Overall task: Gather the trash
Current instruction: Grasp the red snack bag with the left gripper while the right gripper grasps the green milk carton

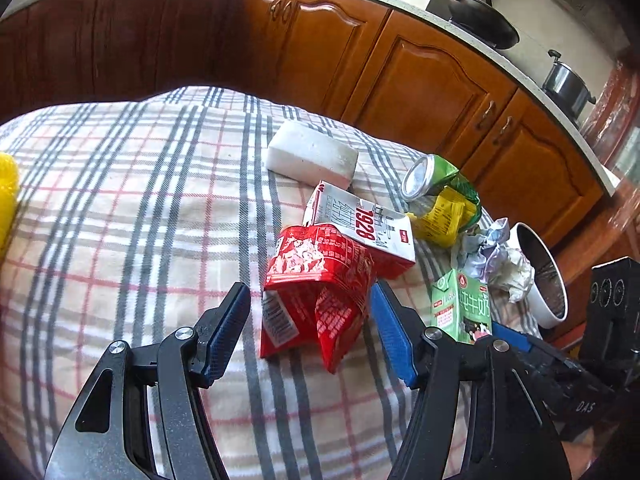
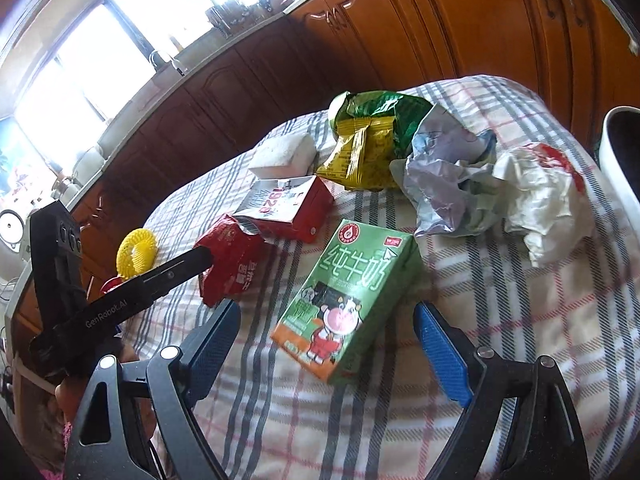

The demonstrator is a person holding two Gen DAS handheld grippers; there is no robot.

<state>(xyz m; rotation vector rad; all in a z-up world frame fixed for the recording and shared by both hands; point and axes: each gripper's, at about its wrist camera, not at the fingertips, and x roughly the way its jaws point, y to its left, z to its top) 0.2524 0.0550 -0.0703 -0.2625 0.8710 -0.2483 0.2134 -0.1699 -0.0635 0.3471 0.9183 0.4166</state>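
Both claws released: left gripper (image 1: 310, 332) straddles crumpled red snack wrapper (image 1: 316, 284), light, crinkly, slippery; pinch its bunched middle. Right gripper (image 2: 328, 344) straddles green milk carton (image 2: 348, 296), stiff; take its long sides.

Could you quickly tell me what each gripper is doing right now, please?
Left gripper: open, straddling the red wrapper.
Right gripper: open, around the green milk carton.

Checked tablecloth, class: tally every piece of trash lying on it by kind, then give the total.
Drink cartons: 2, white-and-red 1928 carton, green milk carton
Snack wrappers: 2, red, yellow-green
Green can: 1
Crumpled wads: 2, bluish paper, white plastic
Total: 7
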